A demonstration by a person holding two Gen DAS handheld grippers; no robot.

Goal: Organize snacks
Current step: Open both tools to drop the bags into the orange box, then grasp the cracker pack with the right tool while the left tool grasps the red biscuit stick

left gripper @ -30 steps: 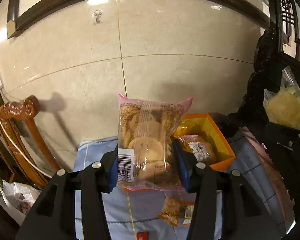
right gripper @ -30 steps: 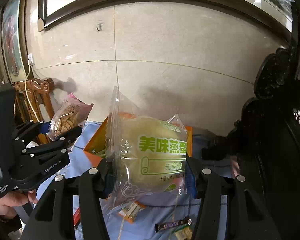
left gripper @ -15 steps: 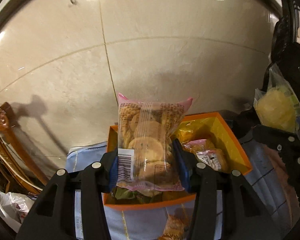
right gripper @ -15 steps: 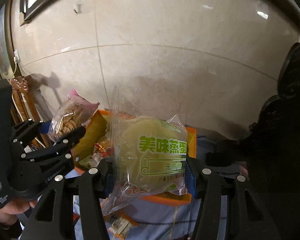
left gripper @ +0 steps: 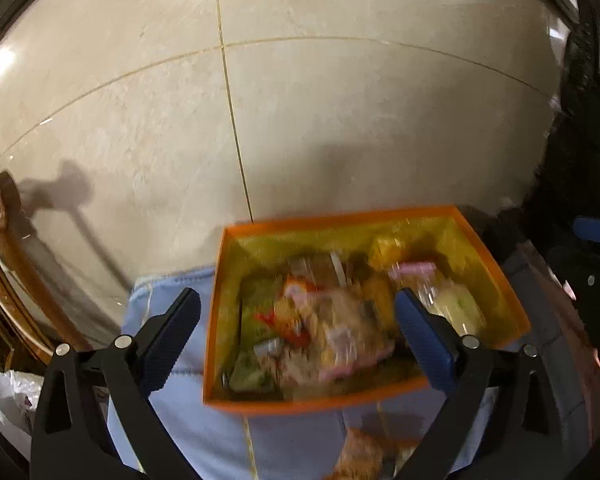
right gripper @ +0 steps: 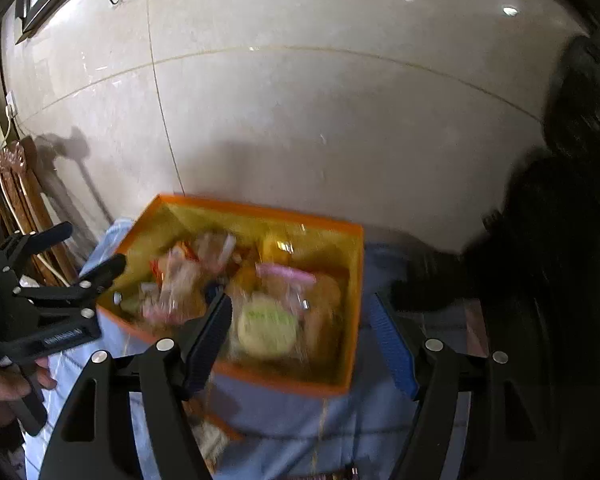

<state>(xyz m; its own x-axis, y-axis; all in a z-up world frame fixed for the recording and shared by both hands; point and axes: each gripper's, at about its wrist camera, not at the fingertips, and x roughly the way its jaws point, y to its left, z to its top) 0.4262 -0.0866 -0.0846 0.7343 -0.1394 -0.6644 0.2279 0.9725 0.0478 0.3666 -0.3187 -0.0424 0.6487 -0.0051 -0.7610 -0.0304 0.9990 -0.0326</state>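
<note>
An orange box [left gripper: 488, 258] with a yellow inside stands on the blue cloth [left gripper: 172, 396] by the wall; it also shows in the right wrist view [right gripper: 354, 280]. My left gripper [left gripper: 298, 320] is open and empty just above the box's near side. The pink-edged cookie packet [left gripper: 340, 340] lies blurred inside the box among several snack packs. My right gripper [right gripper: 300, 328] is open and empty over the box. The steamed cake packet [right gripper: 266, 326] with green print lies blurred in the box below it. The left gripper [right gripper: 80, 256] shows at the left in the right wrist view.
A tiled wall [left gripper: 300, 120] rises right behind the box. A carved wooden chair [left gripper: 4, 264] stands at the left, dark carved furniture [right gripper: 560, 240] at the right. Loose snack packs [left gripper: 360, 456] lie on the cloth in front of the box.
Both grippers opened and let go of their packets. The cookie packet and the steamed cake packet dropped into the orange box. Both grippers moved closer over the box.
</note>
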